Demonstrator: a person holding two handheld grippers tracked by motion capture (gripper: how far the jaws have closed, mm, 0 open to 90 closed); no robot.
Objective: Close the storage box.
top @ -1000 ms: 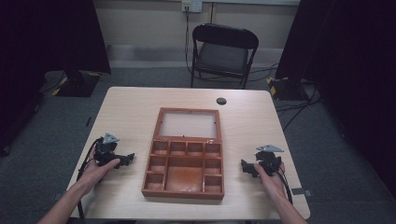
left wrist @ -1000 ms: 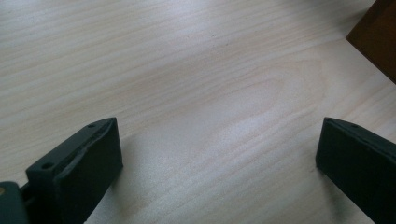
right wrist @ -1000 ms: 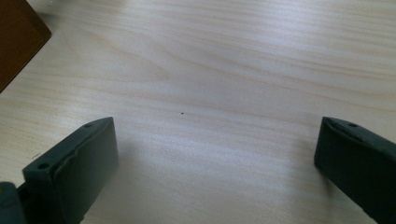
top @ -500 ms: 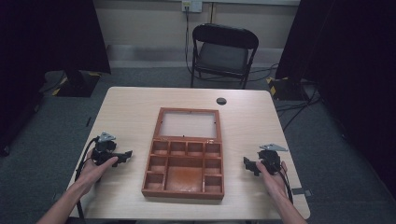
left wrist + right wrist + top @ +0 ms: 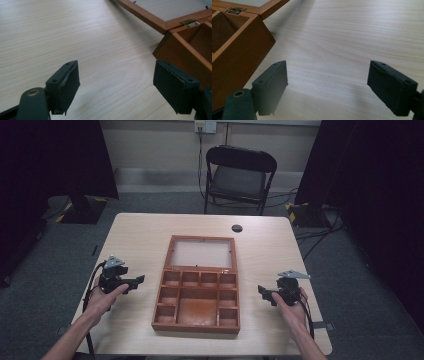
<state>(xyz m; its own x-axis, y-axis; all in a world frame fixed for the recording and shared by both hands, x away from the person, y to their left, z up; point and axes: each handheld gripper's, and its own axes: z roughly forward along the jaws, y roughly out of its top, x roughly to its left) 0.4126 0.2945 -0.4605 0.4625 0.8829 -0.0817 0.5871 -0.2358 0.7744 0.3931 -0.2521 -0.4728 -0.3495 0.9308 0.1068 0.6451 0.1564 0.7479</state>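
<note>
An open wooden box (image 5: pixel 196 326) with several empty compartments lies at the table's centre, its glass-paned lid (image 5: pixel 202 254) folded back flat. My left gripper (image 5: pixel 139 281) hovers just left of the box, pointing at it. In the left gripper view the left gripper (image 5: pixel 116 72) is open over bare wood, its jaws having just been closing with nothing between them, and the box corner (image 5: pixel 180 47) sits to the right. My right gripper (image 5: pixel 261 291) rests right of the box. In its own view the right gripper (image 5: pixel 327 72) is open, its jaws also recently narrowed on nothing, beside the box wall (image 5: pixel 239 50).
The pale wooden table (image 5: pixel 140 240) has a small round black cap (image 5: pixel 237 228) behind the box. A black folding chair (image 5: pixel 239 172) stands beyond the far edge. Cables trail from both grippers toward the near edge.
My left gripper has lifted slightly above the table. The right hand has stayed in place. The box has not moved.
</note>
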